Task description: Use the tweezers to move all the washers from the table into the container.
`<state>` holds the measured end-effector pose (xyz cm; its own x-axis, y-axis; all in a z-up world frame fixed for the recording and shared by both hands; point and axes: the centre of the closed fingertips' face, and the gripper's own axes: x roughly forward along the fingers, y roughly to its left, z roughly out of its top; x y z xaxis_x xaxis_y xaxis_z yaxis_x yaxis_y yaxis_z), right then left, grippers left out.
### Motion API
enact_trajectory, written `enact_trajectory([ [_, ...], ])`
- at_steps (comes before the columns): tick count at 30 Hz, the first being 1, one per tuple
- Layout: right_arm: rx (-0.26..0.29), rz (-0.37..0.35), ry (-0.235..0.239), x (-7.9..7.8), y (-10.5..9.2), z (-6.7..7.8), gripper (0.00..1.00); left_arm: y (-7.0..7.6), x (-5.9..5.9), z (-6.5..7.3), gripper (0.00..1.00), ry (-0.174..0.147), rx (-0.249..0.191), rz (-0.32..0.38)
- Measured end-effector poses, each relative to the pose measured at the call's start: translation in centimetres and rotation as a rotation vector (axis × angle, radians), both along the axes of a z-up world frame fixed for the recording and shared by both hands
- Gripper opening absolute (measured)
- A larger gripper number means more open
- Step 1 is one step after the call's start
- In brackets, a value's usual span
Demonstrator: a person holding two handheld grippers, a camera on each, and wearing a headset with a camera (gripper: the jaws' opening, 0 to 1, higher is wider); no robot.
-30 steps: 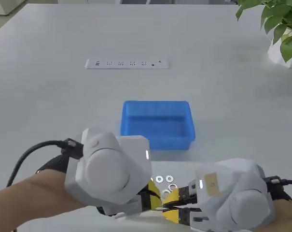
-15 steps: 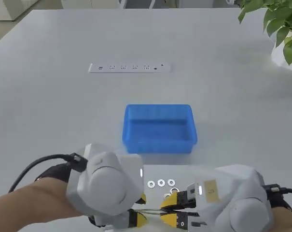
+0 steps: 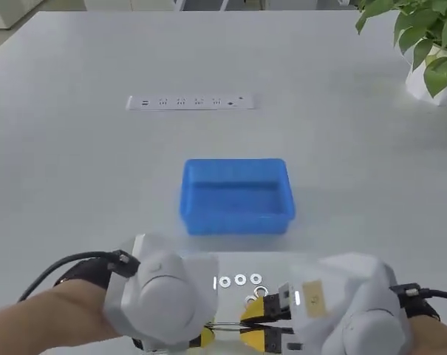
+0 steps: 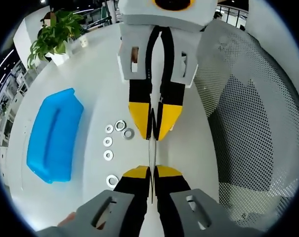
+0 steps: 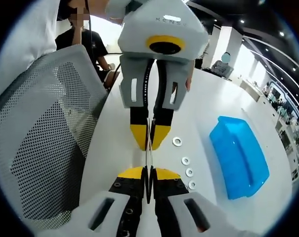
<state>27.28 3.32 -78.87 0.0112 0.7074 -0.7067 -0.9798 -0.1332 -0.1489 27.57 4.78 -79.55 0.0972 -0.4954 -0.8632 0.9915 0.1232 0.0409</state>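
Note:
Thin metal tweezers (image 3: 227,325) span the gap between my two grippers near the table's front edge. My left gripper (image 3: 206,336) is shut on one end and my right gripper (image 3: 254,325) on the other. In the left gripper view the tweezers (image 4: 150,150) run from my shut yellow jaws up to the right gripper's tips. Several washers (image 3: 240,279) lie on the table just beyond the tips, between them and the blue container (image 3: 236,196). They appear as washers (image 4: 108,142) beside the container (image 4: 53,133), and as washers (image 5: 187,166) beside the container (image 5: 238,155).
A white power strip (image 3: 190,102) lies on the table (image 3: 75,170) beyond the container. A potted plant (image 3: 422,37) stands at the far right corner. A mesh office chair (image 4: 248,123) is close behind the table's front edge, and a person (image 5: 85,44) sits further off.
The left gripper has drawn back toward me and away from the right one, so a stretch of tweezers now shows between the tips. The head camera shifted slightly.

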Motion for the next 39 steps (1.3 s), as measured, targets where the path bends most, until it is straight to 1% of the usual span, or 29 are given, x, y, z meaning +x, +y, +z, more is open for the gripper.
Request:
enact_trajectory([
  [2, -0.003, -0.005, 0.007, 0.0, -0.1, 0.0, 0.07, -0.2, -0.2, 0.9, 0.07, 0.008, -0.021, 0.006],
  [3, -0.002, -0.006, 0.006, 0.1, -0.2, -0.1, 0.07, -0.4, -0.1, 1.5, 0.07, 0.000, -0.039, 0.008],
  [4, 0.002, -0.013, 0.009, 0.1, -0.2, 0.0, 0.07, -0.6, -0.1, 1.8, 0.07, -0.004, -0.045, 0.010],
  [5, 0.008, -0.019, 0.015, 0.2, -0.2, 0.1, 0.07, -0.7, -0.1, 2.1, 0.07, -0.007, -0.047, 0.011],
  [6, 0.023, -0.028, 0.019, 0.3, 0.0, 0.4, 0.07, -0.7, -0.1, 2.4, 0.07, -0.026, -0.037, 0.001],
  [7, 0.025, -0.032, 0.018, 0.3, -0.1, 0.4, 0.07, -0.8, -0.1, 2.6, 0.07, -0.037, -0.040, -0.008],
  [9, 0.033, -0.029, 0.017, 0.3, 0.0, 0.6, 0.07, -1.0, -0.2, 2.9, 0.07, -0.040, -0.037, -0.013],
  [10, 0.037, -0.025, 0.013, 0.2, -0.1, 0.7, 0.07, -1.1, -0.2, 3.2, 0.07, -0.050, -0.036, -0.021],
  [13, 0.057, -0.032, 0.012, 0.3, -0.2, 1.2, 0.07, -1.7, -0.1, 4.3, 0.07, -0.076, -0.055, -0.023],
  [16, 0.081, -0.051, 0.027, 0.4, -0.2, 1.4, 0.07, -2.3, 0.0, 5.0, 0.06, -0.089, -0.068, -0.024],
  [17, 0.086, -0.053, 0.018, 0.5, -0.2, 1.5, 0.07, -2.5, 0.0, 5.1, 0.05, -0.094, -0.070, -0.026],
  [18, 0.086, -0.055, 0.021, 0.5, -0.3, 1.5, 0.07, -2.6, 0.1, 5.0, 0.05, -0.100, -0.068, -0.026],
  [20, 0.096, -0.065, 0.029, 0.6, -0.3, 1.5, 0.07, -2.6, 0.2, 4.9, 0.05, -0.097, -0.071, -0.021],
  [21, 0.099, -0.064, 0.027, 0.6, -0.3, 1.5, 0.07, -2.6, 0.2, 4.9, 0.05, -0.087, -0.078, -0.009],
  [22, 0.101, -0.063, 0.027, 0.6, -0.3, 1.5, 0.07, -2.7, 0.2, 4.9, 0.05, -0.087, -0.079, -0.009],
  [25, 0.110, -0.051, 0.024, 0.4, -0.4, 1.5, 0.07, -2.7, 0.3, 5.0, 0.09, -0.099, -0.081, -0.014],
  [27, 0.114, -0.042, 0.019, 0.3, -0.5, 1.5, 0.07, -2.8, 0.5, 5.1, 0.14, -0.114, -0.086, -0.013],
  [28, 0.118, -0.044, 0.022, 0.3, -0.6, 1.5, 0.07, -2.9, 0.5, 5.2, 0.15, -0.113, -0.092, -0.013],
  [29, 0.122, -0.046, 0.026, 0.4, -0.6, 1.5, 0.07, -3.0, 0.4, 5.3, 0.14, -0.107, -0.100, -0.016],
  [30, 0.127, -0.051, 0.033, 0.5, -0.7, 1.5, 0.07, -3.4, 0.3, 5.6, 0.14, -0.112, -0.126, -0.025],
  [31, 0.128, -0.051, 0.041, 0.4, -0.7, 1.5, 0.07, -3.9, 0.4, 6.0, 0.14, -0.124, -0.162, -0.031],
  [32, 0.130, -0.046, 0.038, 0.3, -0.6, 1.5, 0.07, -4.4, 0.2, 6.4, 0.14, -0.114, -0.192, -0.028],
  [33, 0.131, -0.044, 0.036, 0.2, -0.6, 1.5, 0.07, -4.4, 0.3, 6.4, 0.14, -0.112, -0.190, -0.029],
  [34, 0.133, -0.046, 0.037, 0.2, -0.6, 1.6, 0.07, -4.3, 0.3, 6.1, 0.12, -0.110, -0.178, -0.037],
  [35, 0.137, -0.052, 0.041, 0.3, -0.6, 1.6, 0.07, -4.3, 0.1, 5.8, 0.09, -0.100, -0.174, -0.054],
  [36, 0.141, -0.050, 0.051, 0.2, -0.5, 1.6, 0.07, -4.3, 0.1, 5.7, 0.09, -0.102, -0.177, -0.048],
  [38, 0.140, -0.052, 0.047, 0.3, -0.6, 1.6, 0.07, -4.5, 0.2, 5.8, 0.09, -0.098, -0.193, -0.039],
  [39, 0.142, -0.051, 0.048, 0.3, -0.7, 1.6, 0.07, -4.5, 0.2, 5.8, 0.09, -0.082, -0.208, -0.027],
])
